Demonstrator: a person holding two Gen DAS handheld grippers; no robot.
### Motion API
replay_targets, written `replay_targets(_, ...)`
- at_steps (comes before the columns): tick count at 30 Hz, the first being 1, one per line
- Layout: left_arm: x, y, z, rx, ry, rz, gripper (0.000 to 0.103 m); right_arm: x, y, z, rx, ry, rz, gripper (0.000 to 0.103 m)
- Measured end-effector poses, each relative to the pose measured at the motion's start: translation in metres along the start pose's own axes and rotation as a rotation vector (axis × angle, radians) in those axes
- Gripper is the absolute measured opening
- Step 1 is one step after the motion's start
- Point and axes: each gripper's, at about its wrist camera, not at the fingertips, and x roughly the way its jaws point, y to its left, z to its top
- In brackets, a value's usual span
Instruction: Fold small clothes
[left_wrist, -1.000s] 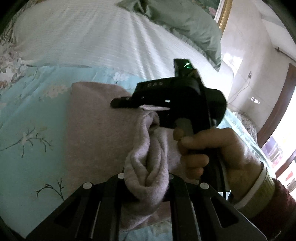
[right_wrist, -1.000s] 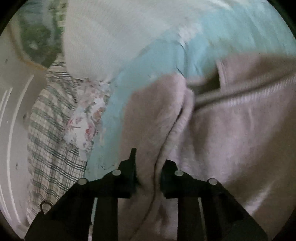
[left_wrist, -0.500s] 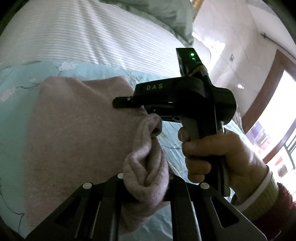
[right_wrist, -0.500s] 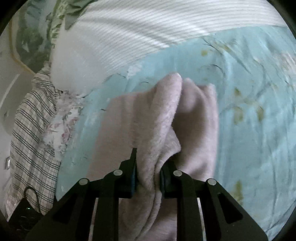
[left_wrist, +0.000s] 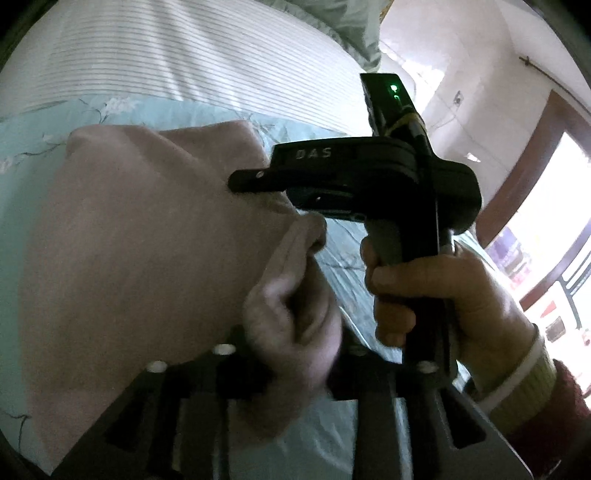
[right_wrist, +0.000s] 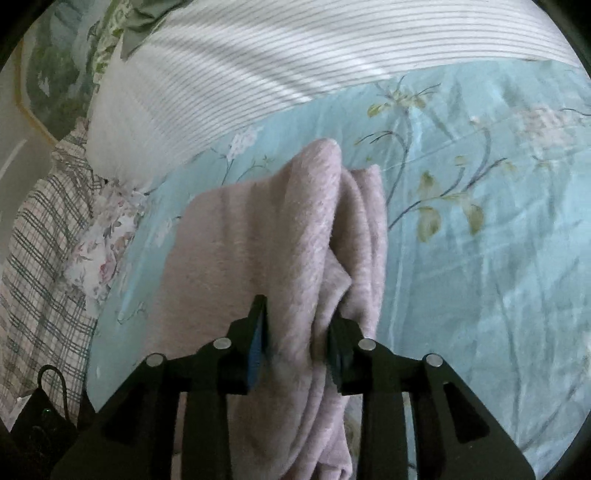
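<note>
- Blurring at the bottom of the left wrist view hides the left tool (left_wrist: 291, 354) in part; a bunched fold of the pink garment (left_wrist: 140, 258) fills the gap between its fingers, which are closed on it.
- Right tool (left_wrist: 354, 184), seen from the left wrist view: its tip is covered by the garment; a hand (left_wrist: 443, 299) grips its handle.
- Right tool (right_wrist: 295, 332), own view: closed down on a thick gathered fold of the pink garment (right_wrist: 280, 251).
- Surface: a bed with a light blue floral sheet (right_wrist: 480, 221); a white striped cover (right_wrist: 295, 55) beyond; plaid fabric (right_wrist: 44, 258) at far left.
- Room: pale wall and bright window (left_wrist: 546, 236), far right of the left wrist view.
- Garment: held up over the sheet between both tools; in the right wrist view its long axis runs away from the camera.
</note>
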Motion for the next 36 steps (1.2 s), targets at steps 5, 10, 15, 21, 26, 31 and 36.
replay_targets(5,-0.049,0.014,-0.011,0.003,-0.023,-0.039,0.069,-0.031,0.007,-0.013,0.001,-0.065,-0.032,0.074)
replay_targets(10,-0.093,0.051,-0.012,-0.06,-0.087,0.029,0.083,-0.042,0.004,-0.027,0.019,-0.085,-0.007,0.082)
replay_targets(15,-0.095,0.108,-0.004,-0.198,-0.069,0.056,0.083,-0.024,-0.008,-0.032,0.063,-0.021,0.009,0.082)
replay_targets(21,-0.054,0.169,0.008,-0.391,-0.003,-0.06,0.083,0.002,-0.016,-0.027,0.089,0.056,0.091,0.082)
replay_targets(26,-0.019,0.183,0.01,-0.424,0.033,-0.143,0.07,0.018,-0.013,-0.021,0.085,0.083,0.111,0.055)
replay_targets(31,-0.03,0.177,0.011,-0.373,0.022,-0.144,0.038,0.018,-0.01,-0.027,0.15,0.063,0.144,0.033)
replay_targets(36,-0.091,0.167,-0.003,-0.326,-0.04,-0.115,0.037,0.01,0.029,-0.04,0.124,0.045,0.233,0.032)
